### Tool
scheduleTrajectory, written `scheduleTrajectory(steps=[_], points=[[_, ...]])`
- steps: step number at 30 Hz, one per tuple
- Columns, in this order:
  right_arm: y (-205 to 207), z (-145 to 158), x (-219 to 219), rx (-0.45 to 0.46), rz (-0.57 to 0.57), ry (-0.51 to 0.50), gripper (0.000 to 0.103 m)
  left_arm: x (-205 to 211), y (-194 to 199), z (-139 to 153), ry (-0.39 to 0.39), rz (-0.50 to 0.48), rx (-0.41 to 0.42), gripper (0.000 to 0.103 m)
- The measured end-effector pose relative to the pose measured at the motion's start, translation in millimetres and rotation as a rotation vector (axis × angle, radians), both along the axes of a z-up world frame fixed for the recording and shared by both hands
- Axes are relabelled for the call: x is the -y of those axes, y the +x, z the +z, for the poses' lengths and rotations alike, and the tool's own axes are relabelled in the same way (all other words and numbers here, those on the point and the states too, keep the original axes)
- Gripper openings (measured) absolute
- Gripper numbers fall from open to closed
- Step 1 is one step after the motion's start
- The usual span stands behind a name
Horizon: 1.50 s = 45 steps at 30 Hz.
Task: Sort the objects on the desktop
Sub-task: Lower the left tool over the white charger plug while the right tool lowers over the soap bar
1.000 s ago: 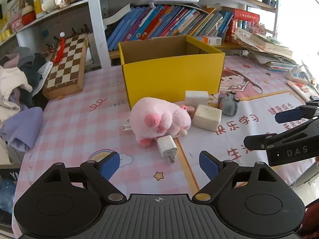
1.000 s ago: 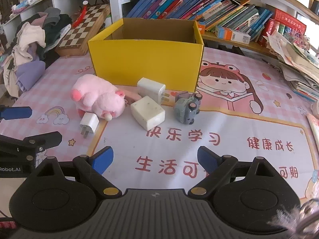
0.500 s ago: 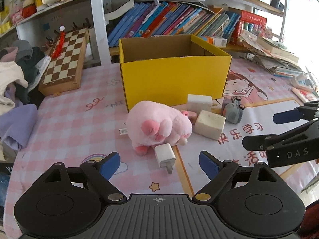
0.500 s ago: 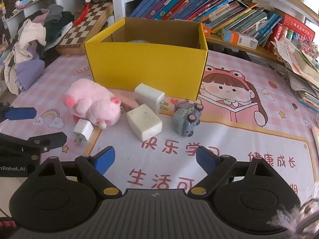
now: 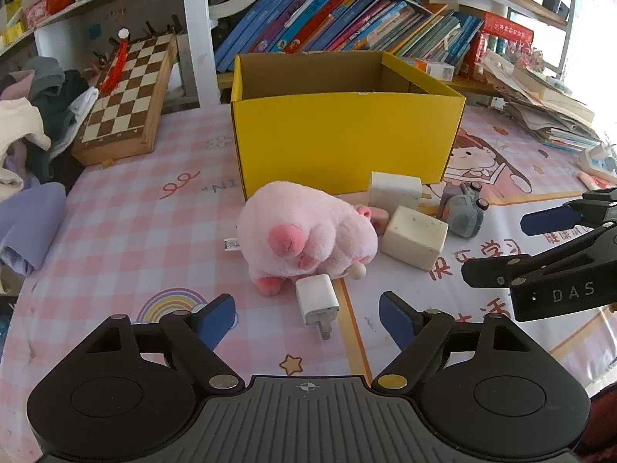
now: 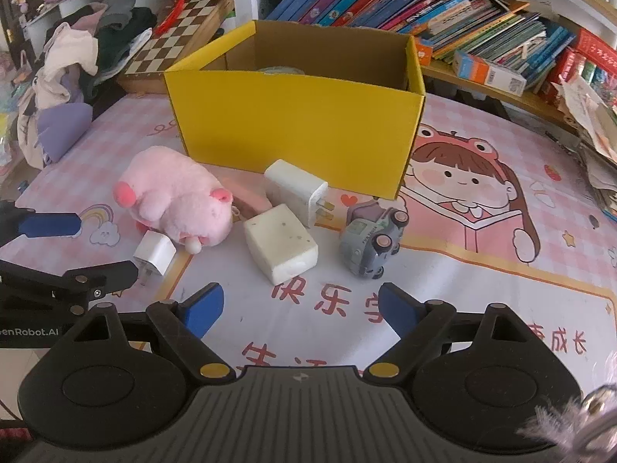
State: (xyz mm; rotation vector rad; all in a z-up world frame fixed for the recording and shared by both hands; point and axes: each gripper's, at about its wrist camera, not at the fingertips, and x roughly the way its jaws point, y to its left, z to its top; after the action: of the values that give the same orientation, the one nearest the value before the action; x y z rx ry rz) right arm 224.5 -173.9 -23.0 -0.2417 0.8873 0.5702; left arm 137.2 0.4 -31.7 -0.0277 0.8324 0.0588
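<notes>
Left claw agape near fuzzy pink plush, boxy white charger.

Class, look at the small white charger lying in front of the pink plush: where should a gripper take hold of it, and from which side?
Grip the small white charger across its two flat side faces, coming from above. It lies flat on the mat, prongs pointing toward the left gripper, whose open jaws already straddle it. Probably avoid the far end: the pink plush sits against it.
</notes>
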Motion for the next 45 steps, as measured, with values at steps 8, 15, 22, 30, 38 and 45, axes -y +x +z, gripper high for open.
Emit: scheduleTrajectory(steps=[8, 15, 22, 30, 38, 45], points=[[11, -7, -7, -0.033, 0.049, 0.007, 0.080, 0, 7, -7, 0.009, 0.023, -0.034, 0.074], [19, -14, -18, -0.053, 0.103, 0.002, 0.067, -1, 16, -14, 0.013, 0.044, -0.058, 0.064], [31, -17, -24, -0.064, 0.125, 0.004, 0.061, 0, 25, -19, -0.005, 0.029, -0.079, 0.064], [45, -24, -30, -0.084, 0.132, -0.013, 0.061, -5, 37, -27, -0.024, 0.041, -0.116, 0.063], [56, -31, -35, -0.102, 0.150, -0.027, 0.061, -3, 46, -35, -0.032, 0.041, -0.148, 0.062], [63, -36, -38, -0.121, 0.160, -0.033, 0.057, -5, 50, -37, -0.031, 0.063, -0.146, 0.057]])
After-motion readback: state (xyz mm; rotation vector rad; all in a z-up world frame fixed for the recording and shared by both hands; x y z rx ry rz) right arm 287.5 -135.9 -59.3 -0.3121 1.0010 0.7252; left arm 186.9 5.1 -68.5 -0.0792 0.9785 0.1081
